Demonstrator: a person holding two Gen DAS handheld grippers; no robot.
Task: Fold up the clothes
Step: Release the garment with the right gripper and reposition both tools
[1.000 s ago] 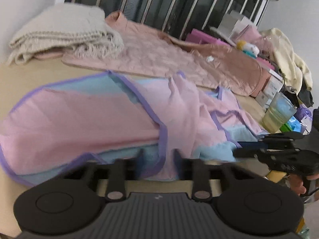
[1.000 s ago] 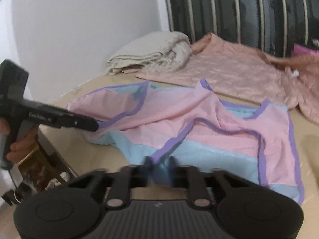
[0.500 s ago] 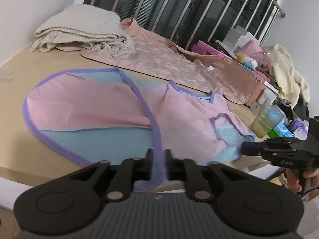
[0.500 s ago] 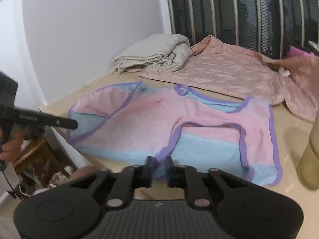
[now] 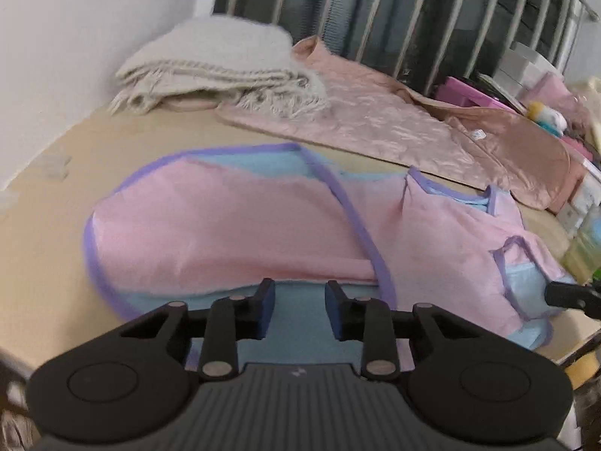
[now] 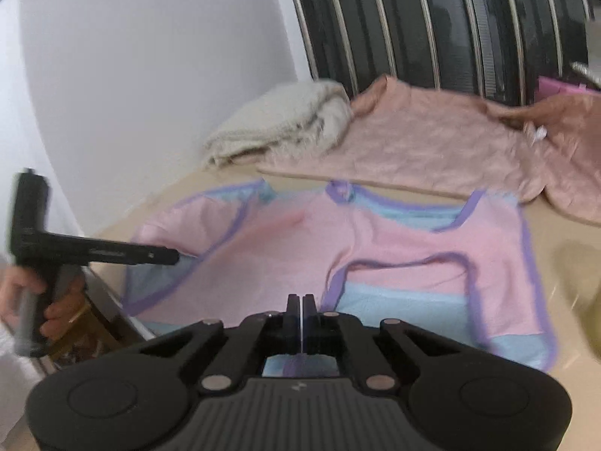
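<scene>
Since the earlier frame the left hand-held gripper point(image 5: 299, 298) has let go of the purple hem; its jaws stand apart and are closing, nothing between them. The right hand-held gripper point(image 6: 302, 310) is closed, empty as far as visible. The pink and light-blue mesh shirt with purple trim point(image 5: 240, 225) lies spread on the beige counter point(image 5: 56, 225).

Left gripper point(image 5: 299, 302): jaws apart and closing, tips angled downward, nothing pinched between the pads.
Right gripper point(image 6: 301, 312): jaws pressed together, only a thin slit between them, angled downward.
Left hand point(image 6: 45, 302): wrapped around the left gripper's handle at the frame's left edge.
</scene>
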